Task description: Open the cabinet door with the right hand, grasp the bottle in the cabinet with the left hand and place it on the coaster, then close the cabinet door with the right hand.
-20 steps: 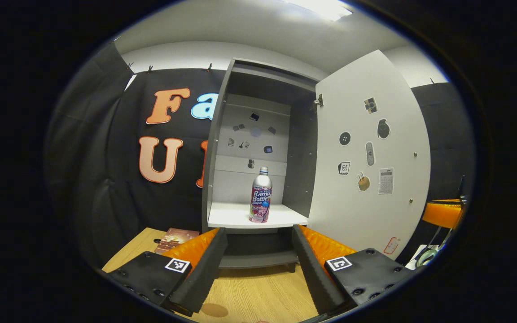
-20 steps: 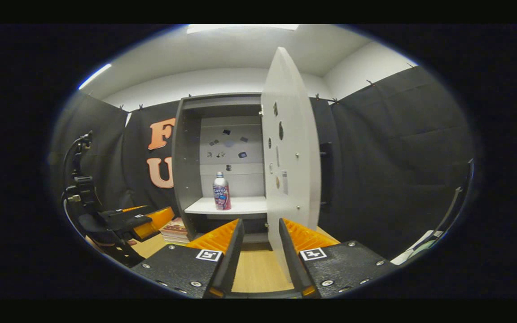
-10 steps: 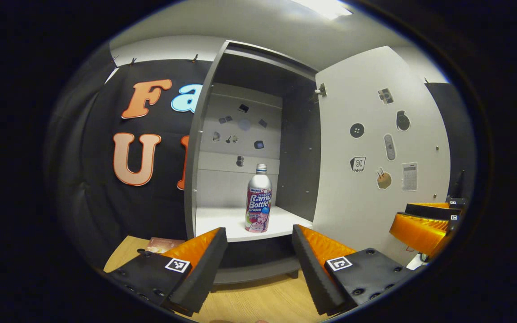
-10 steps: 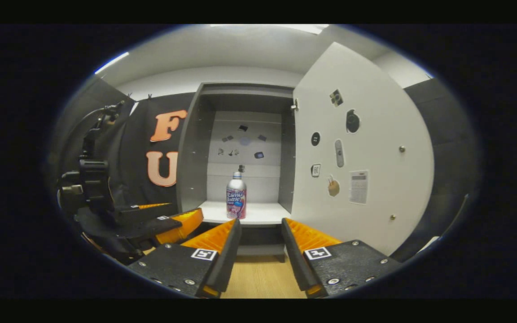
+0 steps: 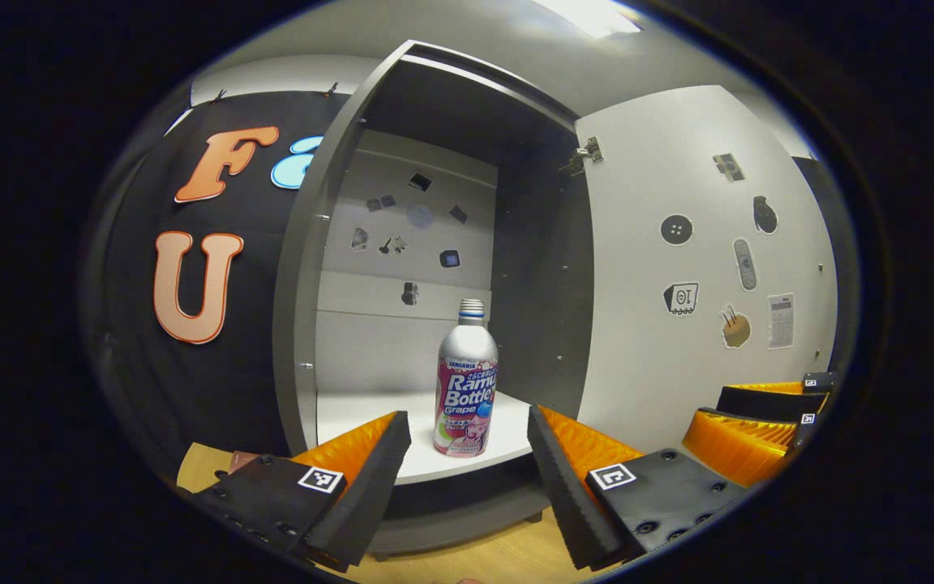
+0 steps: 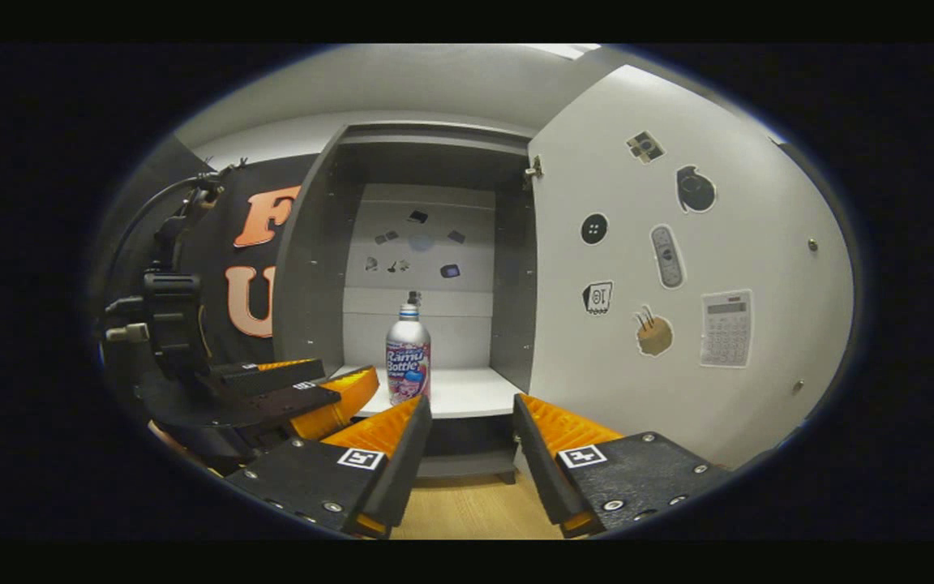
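Observation:
A silver bottle (image 5: pixel 465 381) with a pink and blue label stands upright on the white shelf (image 5: pixel 426 454) inside the grey cabinet (image 5: pixel 305 268). The white door (image 5: pixel 702 268) is swung wide open to the right and carries several stickers. My left gripper (image 5: pixel 467 442) is open just in front of the shelf, with the bottle centred beyond the gap between its fingers and untouched. In the right gripper view the bottle (image 6: pixel 408 362), the open door (image 6: pixel 678 268) and the left gripper (image 6: pixel 305 393) at the left all appear. My right gripper (image 6: pixel 467 422) is open and holds nothing.
A wooden table (image 5: pixel 507 556) lies under the cabinet. A flat brown object (image 5: pixel 238 462) rests on the table left of the cabinet. The right gripper (image 5: pixel 759 418) shows at the lower right of the left gripper view, close to the door.
My left gripper has moved forward toward the shelf, so the bottle looms larger. The right gripper has let the door swing fully open and shifted left toward the cabinet.

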### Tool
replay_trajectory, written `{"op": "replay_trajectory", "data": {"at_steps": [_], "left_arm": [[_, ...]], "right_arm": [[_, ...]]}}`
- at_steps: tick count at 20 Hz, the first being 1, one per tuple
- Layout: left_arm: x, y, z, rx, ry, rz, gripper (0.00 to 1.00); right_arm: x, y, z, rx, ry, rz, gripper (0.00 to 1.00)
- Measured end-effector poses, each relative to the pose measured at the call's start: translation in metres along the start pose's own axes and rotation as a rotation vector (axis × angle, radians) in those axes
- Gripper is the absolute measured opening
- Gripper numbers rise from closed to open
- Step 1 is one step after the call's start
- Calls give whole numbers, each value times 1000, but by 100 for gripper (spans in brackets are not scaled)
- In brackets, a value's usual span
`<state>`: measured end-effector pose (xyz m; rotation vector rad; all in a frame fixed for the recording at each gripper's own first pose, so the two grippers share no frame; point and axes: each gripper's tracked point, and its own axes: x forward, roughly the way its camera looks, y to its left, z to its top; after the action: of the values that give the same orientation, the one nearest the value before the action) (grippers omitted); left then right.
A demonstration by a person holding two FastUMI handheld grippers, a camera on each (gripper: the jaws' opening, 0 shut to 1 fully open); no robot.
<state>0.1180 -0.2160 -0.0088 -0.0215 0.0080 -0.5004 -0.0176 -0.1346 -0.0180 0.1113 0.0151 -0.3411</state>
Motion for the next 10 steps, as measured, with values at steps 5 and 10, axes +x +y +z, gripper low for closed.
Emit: {"op": "replay_trajectory", "data": {"at_steps": [5,10], "left_arm": [[42,-4,-4,16,-14,0,95],[86,-7,-10,42,-22,11,95]], "right_arm": [[19,-12,-1,-16,-6,-1,75],[35,-24,-8,-12,1,-2,90]]}}
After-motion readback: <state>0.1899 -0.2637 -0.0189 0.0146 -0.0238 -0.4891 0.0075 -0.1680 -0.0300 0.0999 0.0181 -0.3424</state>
